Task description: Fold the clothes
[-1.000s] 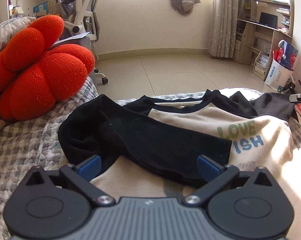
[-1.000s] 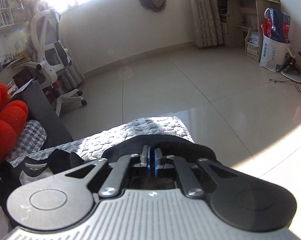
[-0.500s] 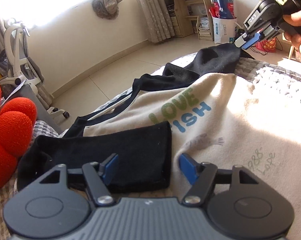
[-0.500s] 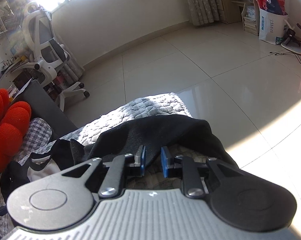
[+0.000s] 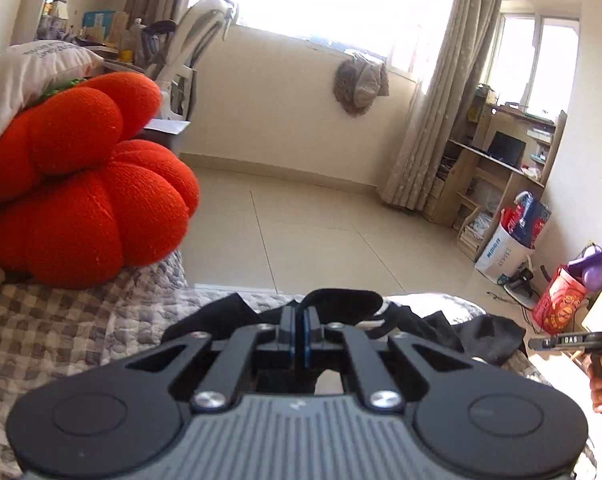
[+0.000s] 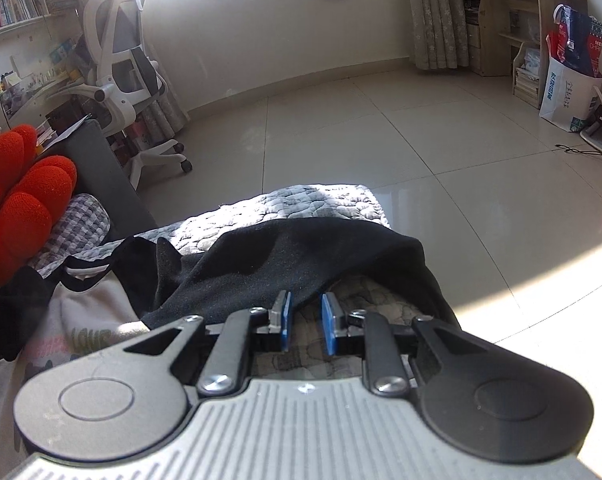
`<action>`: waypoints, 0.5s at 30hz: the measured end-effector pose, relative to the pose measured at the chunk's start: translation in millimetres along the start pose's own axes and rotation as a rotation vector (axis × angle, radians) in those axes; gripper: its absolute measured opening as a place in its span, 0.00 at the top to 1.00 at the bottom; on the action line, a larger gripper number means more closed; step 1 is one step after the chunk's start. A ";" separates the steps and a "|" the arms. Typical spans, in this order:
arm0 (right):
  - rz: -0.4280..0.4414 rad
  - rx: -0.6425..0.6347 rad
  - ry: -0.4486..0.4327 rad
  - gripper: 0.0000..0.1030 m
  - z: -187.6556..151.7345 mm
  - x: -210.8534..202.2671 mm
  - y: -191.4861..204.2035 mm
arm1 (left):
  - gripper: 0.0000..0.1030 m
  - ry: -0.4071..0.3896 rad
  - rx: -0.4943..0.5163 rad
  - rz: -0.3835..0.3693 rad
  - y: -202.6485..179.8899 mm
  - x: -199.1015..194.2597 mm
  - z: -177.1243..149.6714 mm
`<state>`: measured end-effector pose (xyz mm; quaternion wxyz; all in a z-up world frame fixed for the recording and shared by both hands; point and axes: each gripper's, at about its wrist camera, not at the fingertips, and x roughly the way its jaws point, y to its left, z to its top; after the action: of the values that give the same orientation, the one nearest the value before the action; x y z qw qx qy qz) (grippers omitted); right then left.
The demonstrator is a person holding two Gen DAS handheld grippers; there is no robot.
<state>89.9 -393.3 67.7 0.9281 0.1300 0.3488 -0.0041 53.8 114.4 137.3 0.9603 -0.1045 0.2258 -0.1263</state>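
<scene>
The left gripper (image 5: 300,330) has just closed, its pads pinched on a black fold of the shirt (image 5: 341,300) at the bed's (image 5: 73,332) far edge. The right gripper (image 6: 304,322) has just been opening; its jaws stand slightly apart, nothing between them, just near of the black sleeve (image 6: 301,256). An orange cushion (image 5: 85,200) sits far left.

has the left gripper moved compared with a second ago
Yes. The left gripper has swung up and toward the red cushion, which looms larger at left, and its jaws have just been closing, now shut on the black sleeve.
</scene>
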 end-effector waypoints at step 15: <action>0.027 -0.057 -0.014 0.79 -5.7 -6.6 27.1 | 0.96 -0.265 -0.680 0.391 248.0 -95.5 -3.9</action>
<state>83.9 -366.2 74.3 0.9339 0.1084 0.3403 0.0174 17.7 376.3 108.8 0.8978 -0.3861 0.1444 0.1547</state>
